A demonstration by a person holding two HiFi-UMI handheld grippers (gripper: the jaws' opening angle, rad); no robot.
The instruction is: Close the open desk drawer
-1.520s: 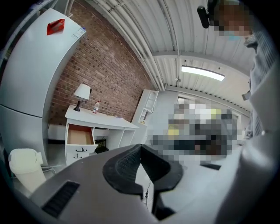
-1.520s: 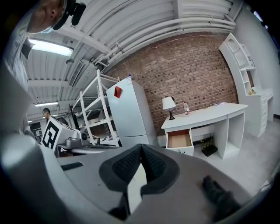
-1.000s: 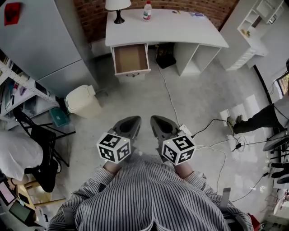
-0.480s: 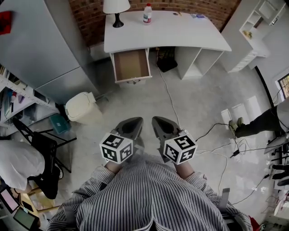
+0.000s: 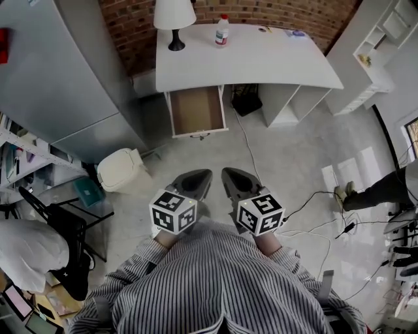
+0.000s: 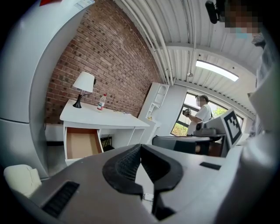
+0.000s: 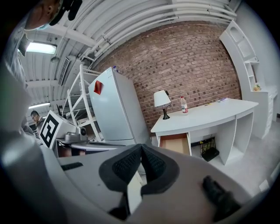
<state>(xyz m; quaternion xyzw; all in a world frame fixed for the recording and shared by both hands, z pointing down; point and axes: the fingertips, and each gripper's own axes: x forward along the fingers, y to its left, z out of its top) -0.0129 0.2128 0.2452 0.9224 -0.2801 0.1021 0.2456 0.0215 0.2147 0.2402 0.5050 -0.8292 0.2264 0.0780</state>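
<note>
A white desk [image 5: 255,60] stands against the brick wall, and its left drawer [image 5: 196,112] is pulled out, showing an empty brown bottom. The drawer also shows in the left gripper view [image 6: 81,144] and the right gripper view [image 7: 176,143]. My left gripper [image 5: 194,180] and right gripper [image 5: 231,179] hang side by side close to my chest, well short of the desk. Both are shut with nothing between the jaws, tips touching in the left gripper view [image 6: 140,146] and the right gripper view [image 7: 141,146].
A lamp [image 5: 174,17] and a bottle [image 5: 222,30] stand on the desk. A grey fridge [image 5: 62,72] is to the left, with a cream bin [image 5: 121,169] in front. Cables [image 5: 307,215] trail over the floor at right. A black bag [image 5: 246,99] sits under the desk.
The desk and drawer have slid slightly lower and rightward in the head view as I move closer. Both grippers stay shut by my chest.
</note>
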